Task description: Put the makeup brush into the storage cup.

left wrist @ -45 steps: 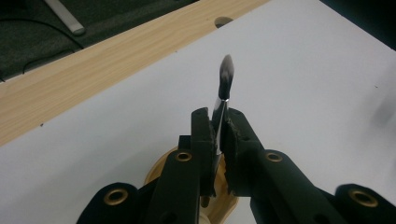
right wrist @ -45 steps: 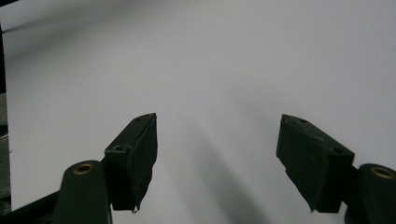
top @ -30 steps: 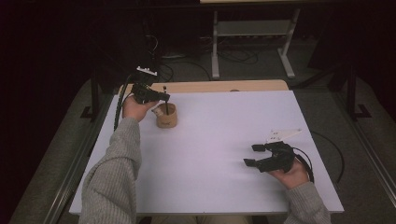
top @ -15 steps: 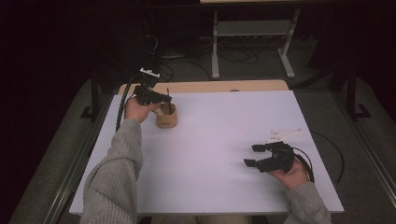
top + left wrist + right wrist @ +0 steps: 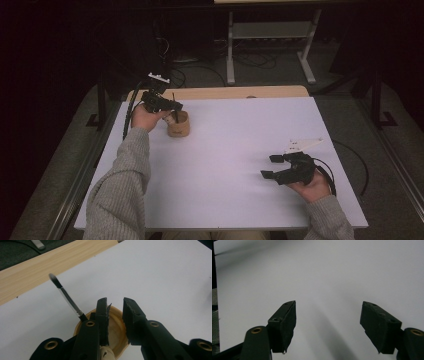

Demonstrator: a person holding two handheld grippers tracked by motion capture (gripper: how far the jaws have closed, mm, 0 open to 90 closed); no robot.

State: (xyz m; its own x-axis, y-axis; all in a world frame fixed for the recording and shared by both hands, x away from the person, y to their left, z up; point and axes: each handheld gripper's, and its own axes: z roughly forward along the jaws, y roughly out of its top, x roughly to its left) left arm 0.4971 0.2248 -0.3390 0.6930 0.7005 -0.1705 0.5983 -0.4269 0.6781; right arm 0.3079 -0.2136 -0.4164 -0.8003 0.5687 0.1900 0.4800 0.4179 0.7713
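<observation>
A small wooden cup (image 5: 178, 126) stands at the far left of the white table (image 5: 240, 140). A thin brush (image 5: 173, 104) with a dark tip leans in it. My left gripper (image 5: 174, 106) hovers right over the cup. In the left gripper view its jaws (image 5: 115, 303) have just been opening and stand a little apart with nothing between them. The brush (image 5: 65, 295) rises just left of them, out of the cup (image 5: 115, 327). My right gripper (image 5: 268, 166) rests low at the near right, open wide and empty (image 5: 328, 315).
A wooden strip (image 5: 225, 92) runs along the table's far edge. Beyond it are dark floor, cables and a metal stand (image 5: 270, 45). Metal rails (image 5: 85, 170) flank the table's sides. White surface lies between the two hands.
Both hands stay where they were. The brush remains standing in the cup under the left gripper, and the right gripper keeps its wide opening.
</observation>
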